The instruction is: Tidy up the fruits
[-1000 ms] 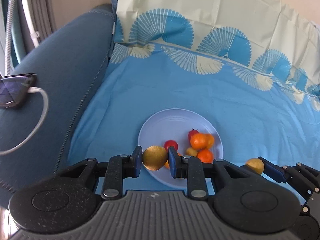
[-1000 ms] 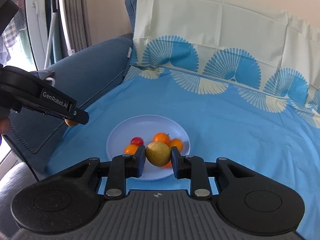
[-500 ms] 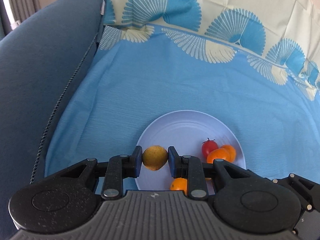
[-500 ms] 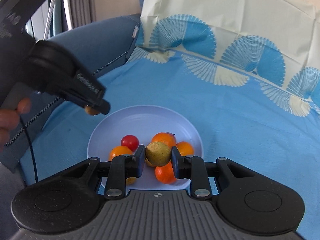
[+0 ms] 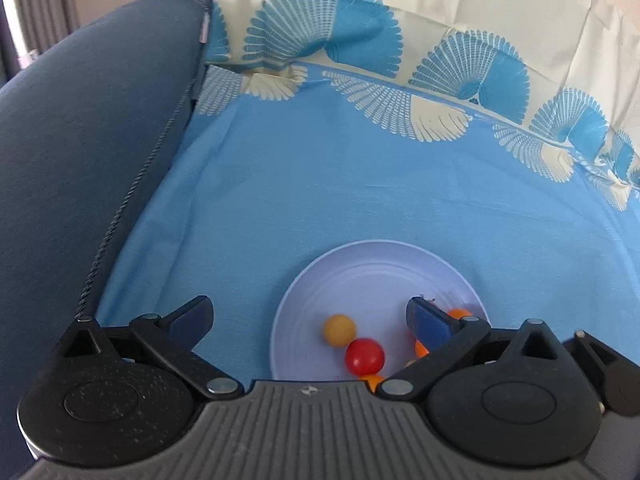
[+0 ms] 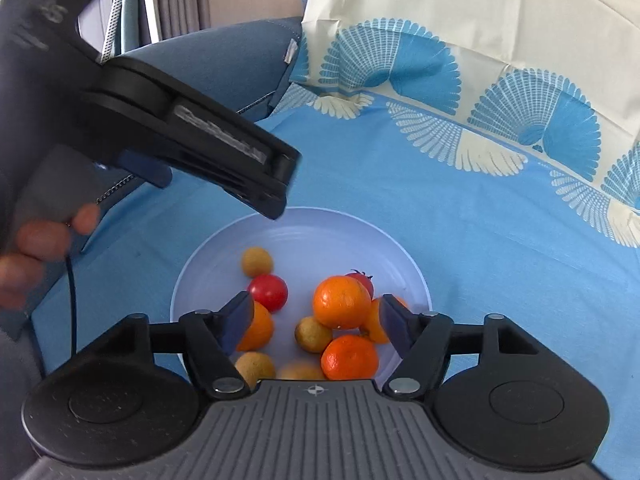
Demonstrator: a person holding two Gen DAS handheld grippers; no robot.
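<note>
A pale blue plate lies on the blue sheet and holds several fruits: oranges, red tomatoes and small yellow fruits. My right gripper hovers low over the pile with its jaws opening. Fruit lies beneath the gap and neither pad presses on any. My left gripper is at the plate's near left side, its jaws opening wide with nothing held. A yellow fruit rests loose on the plate next to a red tomato. The left gripper also shows in the right wrist view, above the plate's rim.
A dark blue sofa armrest rises at the left. A cream and blue patterned cover hangs over the backrest behind. The person's hand holds the left gripper's handle, with a cable hanging below it.
Both grippers came down closer to the plate and opened. The yellow fruit each one held now lies on the plate.
</note>
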